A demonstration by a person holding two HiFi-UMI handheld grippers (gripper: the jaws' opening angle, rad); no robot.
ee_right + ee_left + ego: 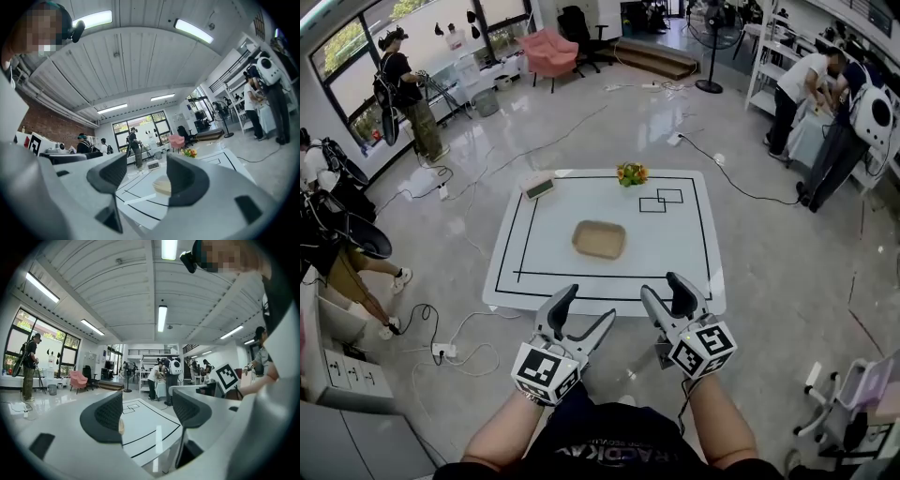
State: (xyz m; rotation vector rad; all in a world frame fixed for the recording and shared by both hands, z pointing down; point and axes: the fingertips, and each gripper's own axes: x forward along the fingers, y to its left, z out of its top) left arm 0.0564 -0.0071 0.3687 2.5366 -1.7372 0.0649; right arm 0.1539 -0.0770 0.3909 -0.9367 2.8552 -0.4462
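Note:
I hold both grippers in front of my body, short of the near edge of a low white table [694, 272] marked with black lines. My left gripper [584, 312] is open and holds nothing; its jaws point toward the table. My right gripper [665, 291] is open and empty too. On the middle of the table lies a shallow tan woven tray [599, 239], seen beyond the right jaws as the tray [164, 185]. A small bunch of flowers [631, 173] stands at the far edge, with a small digital scale [538, 187] at the far left corner.
Cables and a power strip [443, 351] lie on the floor to the left. People stand at the left wall [408, 94] and at shelves at the right [825, 103]. A pink armchair [548, 52] and a fan [711, 37] stand behind the table.

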